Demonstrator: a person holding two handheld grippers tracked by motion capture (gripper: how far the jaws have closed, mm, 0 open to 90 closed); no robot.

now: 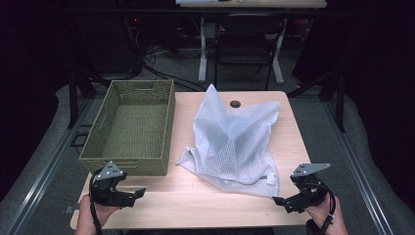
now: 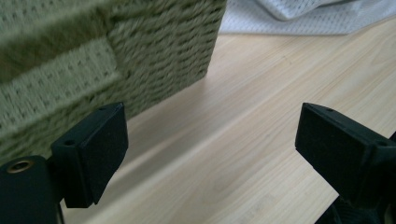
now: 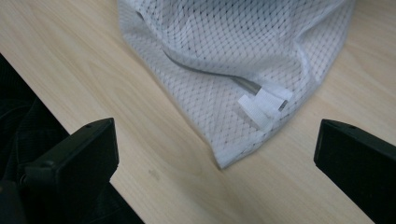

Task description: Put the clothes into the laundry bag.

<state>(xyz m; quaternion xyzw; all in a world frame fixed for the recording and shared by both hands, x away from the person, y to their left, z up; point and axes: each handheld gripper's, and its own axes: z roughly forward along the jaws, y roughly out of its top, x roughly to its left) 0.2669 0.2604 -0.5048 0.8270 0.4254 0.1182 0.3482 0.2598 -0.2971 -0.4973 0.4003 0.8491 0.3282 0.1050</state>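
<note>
White mesh fabric laundry bag [image 1: 235, 142] crumpled mid-bench on the pale wooden bench [image 1: 195, 196], beside a green woven rectangular basket [image 1: 132, 127], left gripper [image 1: 133, 196] and right gripper [image 1: 284, 201] near the front edge — fingers wide, holding nothing.

We find no text, brand, number or sign that can be read anywhere. The small white fabric tab [image 3: 264, 103] sewn at the corner of the white mesh laundry bag [image 1: 235, 139] is blank as far as we can see, and the woven olive-green rectangular basket [image 1: 129, 129] and the light wooden table top [image 1: 195, 196] carry no markings that we can make out.
</note>
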